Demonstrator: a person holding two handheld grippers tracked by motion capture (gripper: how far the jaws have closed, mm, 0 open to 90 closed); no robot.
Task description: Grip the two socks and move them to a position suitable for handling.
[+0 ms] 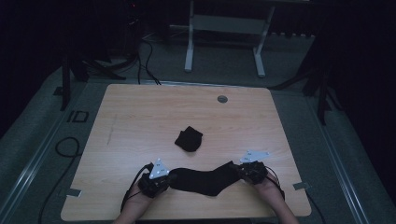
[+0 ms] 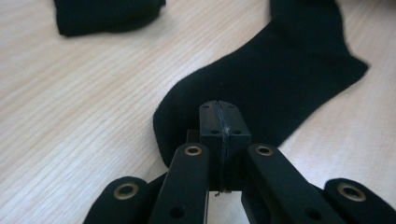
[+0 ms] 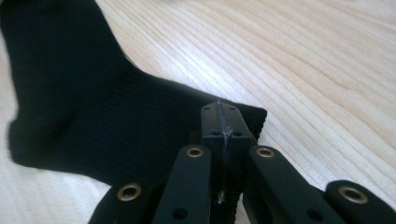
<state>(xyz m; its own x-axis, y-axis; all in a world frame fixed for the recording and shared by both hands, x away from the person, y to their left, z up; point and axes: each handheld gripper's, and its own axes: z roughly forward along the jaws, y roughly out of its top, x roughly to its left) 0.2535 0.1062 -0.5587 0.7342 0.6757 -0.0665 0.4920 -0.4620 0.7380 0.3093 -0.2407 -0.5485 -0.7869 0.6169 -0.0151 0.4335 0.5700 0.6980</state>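
High view: a black sock (image 1: pixel 203 181) lies stretched flat along the near edge of the wooden desk (image 1: pixel 140 116). The left gripper (image 1: pixel 167 179) is at one end, the right gripper (image 1: pixel 239 169) at the other. A second, folded black sock (image 1: pixel 188 138) sits farther back, near the desk's middle, well apart from the first.

Left gripper view: jaws clenched together over the rounded end of the sock (image 2: pixel 261 84), fabric pinched between them. Folded sock (image 2: pixel 102 16) at upper left.

Right gripper view: jaws clenched on the sock's straight-cut end (image 3: pixel 116 116); the sock lies flat on the wood.
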